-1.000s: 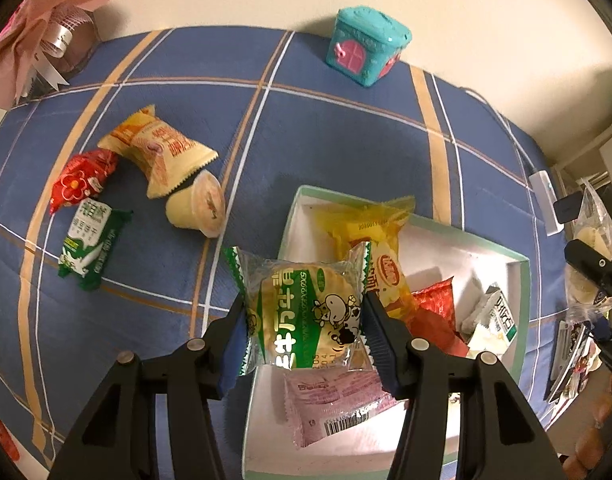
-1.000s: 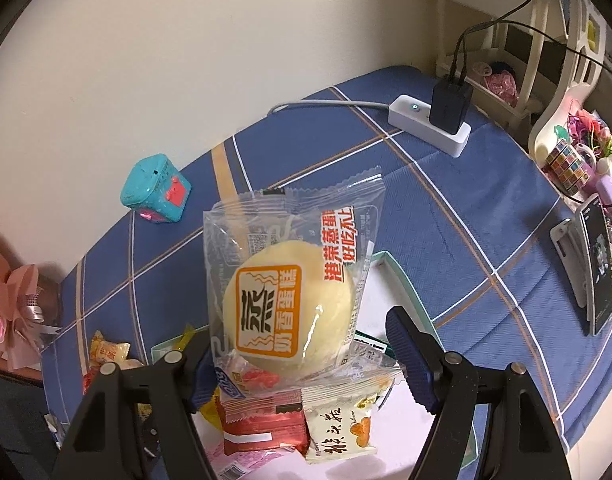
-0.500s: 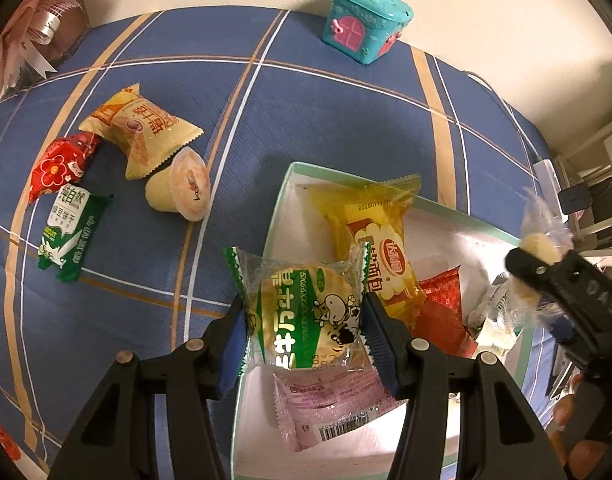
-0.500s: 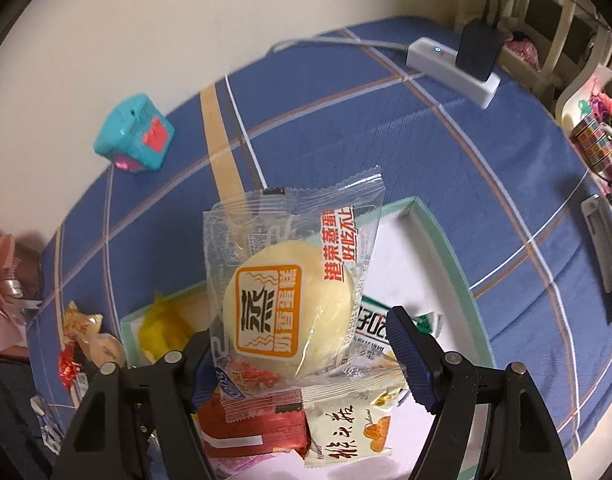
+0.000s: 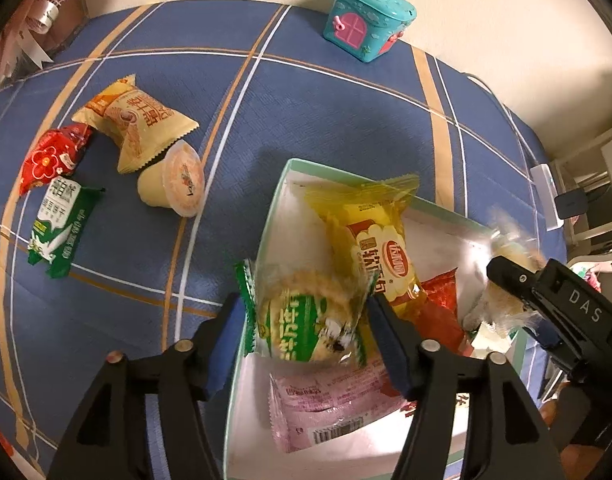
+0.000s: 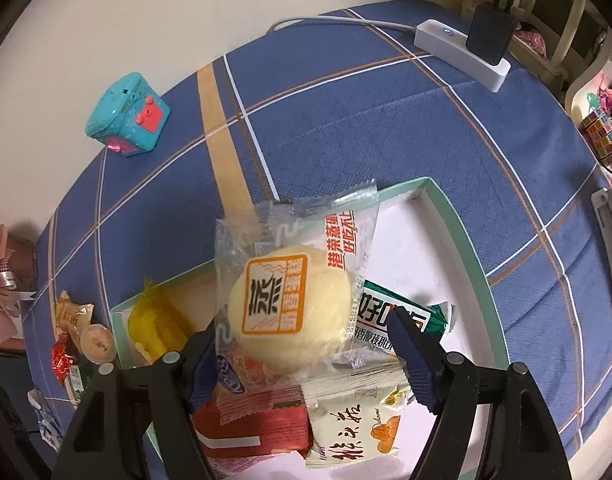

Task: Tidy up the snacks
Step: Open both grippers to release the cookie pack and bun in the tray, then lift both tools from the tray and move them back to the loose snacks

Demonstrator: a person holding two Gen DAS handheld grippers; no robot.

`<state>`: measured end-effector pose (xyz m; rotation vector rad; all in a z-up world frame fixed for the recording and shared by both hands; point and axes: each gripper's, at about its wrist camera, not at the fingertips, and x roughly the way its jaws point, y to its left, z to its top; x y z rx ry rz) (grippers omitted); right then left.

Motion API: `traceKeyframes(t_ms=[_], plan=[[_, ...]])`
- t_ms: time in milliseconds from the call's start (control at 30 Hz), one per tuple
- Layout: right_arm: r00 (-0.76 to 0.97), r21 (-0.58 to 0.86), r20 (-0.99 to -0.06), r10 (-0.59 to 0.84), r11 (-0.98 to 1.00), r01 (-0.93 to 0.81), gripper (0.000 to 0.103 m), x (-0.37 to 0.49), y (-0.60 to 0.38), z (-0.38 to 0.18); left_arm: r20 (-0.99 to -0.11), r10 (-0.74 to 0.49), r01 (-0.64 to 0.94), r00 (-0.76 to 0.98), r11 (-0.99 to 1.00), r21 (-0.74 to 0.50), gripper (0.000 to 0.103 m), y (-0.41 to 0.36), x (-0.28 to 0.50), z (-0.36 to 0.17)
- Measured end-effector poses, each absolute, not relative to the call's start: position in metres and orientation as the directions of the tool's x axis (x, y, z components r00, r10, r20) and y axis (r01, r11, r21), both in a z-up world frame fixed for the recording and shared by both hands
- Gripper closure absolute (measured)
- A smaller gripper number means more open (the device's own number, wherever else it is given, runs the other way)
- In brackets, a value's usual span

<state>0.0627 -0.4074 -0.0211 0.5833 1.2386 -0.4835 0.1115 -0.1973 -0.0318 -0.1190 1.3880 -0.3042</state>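
While both hands hung over the white box [image 5: 266,216] near the middle of the blue checked bench [image 5: 346,120], we let go. Our left gripper [image 5: 306,344] had its jaws opening, and the green milk-cake packet [image 5: 306,320], blurred, seemed already loose between them, dropping onto the pink packet [image 5: 326,408]. Our right gripper [image 6: 306,356] was opening too, the steamed-cake packet [image 6: 294,300] between its pads, though whether they touched it we could not tell. Four snacks waited near the bench's left edge: one tan packet [image 5: 134,120], one red packet [image 5: 52,156], one green-and-white packet [image 5: 62,224], one jelly cup [image 5: 174,180]. One teal toy house [image 5: 366,20] stood at the far edge.
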Motion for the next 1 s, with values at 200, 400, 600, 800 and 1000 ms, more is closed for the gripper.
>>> traceKeyframes(t_ms=[200,400,600,800,1000], plan=[[0.280,0.141,-0.959,-0.050,0.772,0.620,0.013,0.063,-0.405,-0.011,-0.948,-0.283,0.148,0.149,0.954,-0.261,0.035,-0.200,0.110,-0.030],[0.307,0.115,-0.947,-0.097,0.788,0.605,0.000,0.063,-0.404,0.006,-0.940,-0.297,0.161,0.167,0.949,-0.271,0.024,-0.201,0.110,-0.021],[0.338,0.102,-0.933,-0.128,0.803,0.587,0.000,0.063,-0.403,0.023,-0.937,-0.264,0.159,0.231,0.960,-0.231,0.016,-0.195,0.112,-0.006],[0.357,0.094,-0.923,-0.145,0.814,0.574,0.000,0.061,-0.399,0.036,-0.920,-0.216,0.097,0.328,0.976,-0.194,0.009,-0.175,0.117,0.010],[0.359,0.085,-0.922,-0.148,0.825,0.559,0.000,0.063,-0.396,0.040,-0.891,-0.193,0.025,0.410,0.979,-0.200,0.000,-0.147,0.123,0.026]])
